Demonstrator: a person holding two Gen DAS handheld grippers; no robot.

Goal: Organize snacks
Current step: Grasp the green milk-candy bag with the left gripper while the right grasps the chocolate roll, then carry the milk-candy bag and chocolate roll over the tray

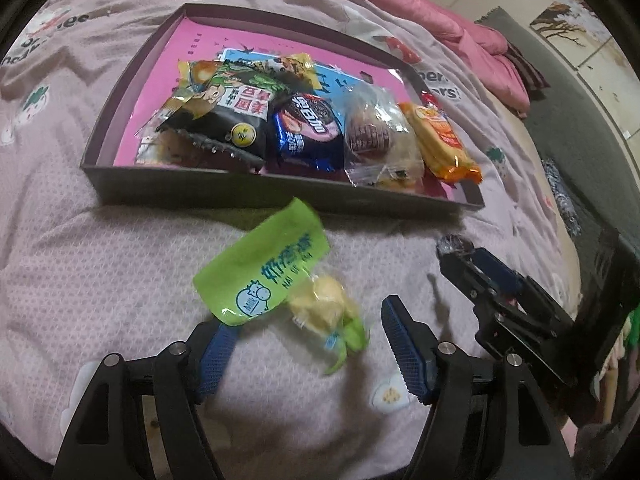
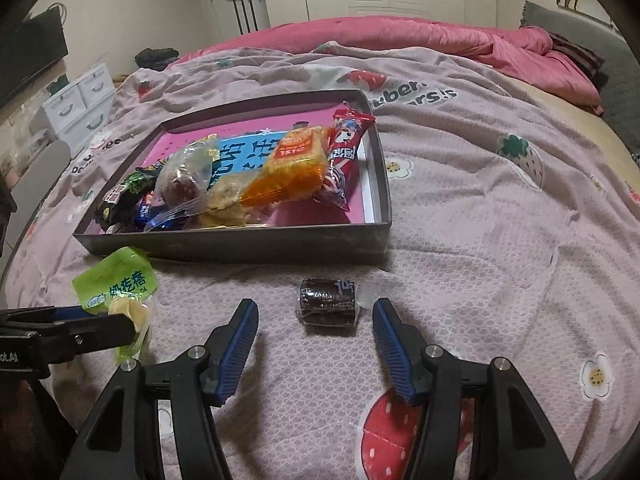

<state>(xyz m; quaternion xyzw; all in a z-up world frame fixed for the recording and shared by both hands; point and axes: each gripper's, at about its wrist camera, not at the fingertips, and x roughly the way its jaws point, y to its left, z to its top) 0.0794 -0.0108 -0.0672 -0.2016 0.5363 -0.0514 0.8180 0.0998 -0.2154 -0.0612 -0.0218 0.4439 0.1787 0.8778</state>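
Between your spread left gripper (image 1: 308, 344) fingers lies the green milk-candy packet (image 1: 272, 272), ungripped; your right gripper (image 2: 316, 336), also spread, frames the dark wrapped cake (image 2: 327, 301). Beyond, the tray (image 2: 240, 246) already holds the other snacks; I judge these two remain.

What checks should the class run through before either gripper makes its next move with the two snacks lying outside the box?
1. Left gripper open: ok, its jaws stand apart.
2. Green milk-snack packet lined up with the left gripper: ok, its lower end lies between the fingers; whether they touch it, cannot tell.
3. Right gripper open: ok.
4. Dark wrapped roll lined up with the right gripper: ok, it lies on the bedspread just ahead of the fingertips, not yet between them.
5. Free room in the grey box: ok, pink floor shows at the far end.
6. Grippers apart from each other: ok, a gap shows between them.
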